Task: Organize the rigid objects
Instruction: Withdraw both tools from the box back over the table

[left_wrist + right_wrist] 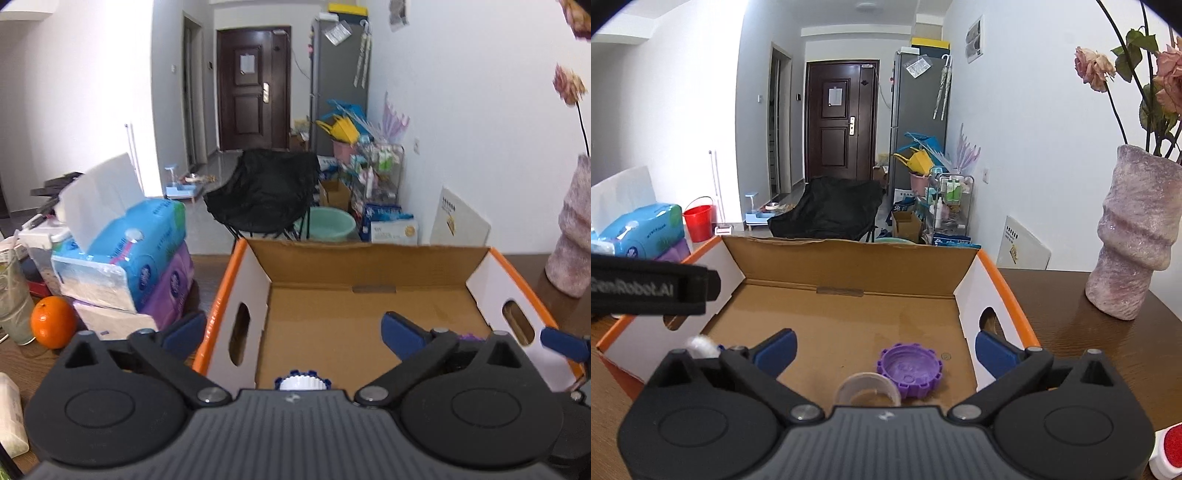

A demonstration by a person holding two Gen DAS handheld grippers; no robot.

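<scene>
An orange-rimmed cardboard box [255, 269] stands open on the wooden table. My left gripper [293, 332] hangs over its near left part, open, with one blue finger [184, 330] outside the left wall. A white cap with a blue toothed rim [301, 382] lies just below it on the box floor. In the right wrist view my right gripper [885, 350] is open over the box [967, 280]. A purple toothed lid [910, 369] and a clear round cup [868, 391] lie on the floor between its fingers, untouched by the pads.
Stacked tissue packs [125, 266], an orange [53, 321] and a glass [14, 299] crowd the table left of the box. A pink vase with dried roses [1134, 236] stands to its right. A red and white object [1171, 454] lies at the near right corner.
</scene>
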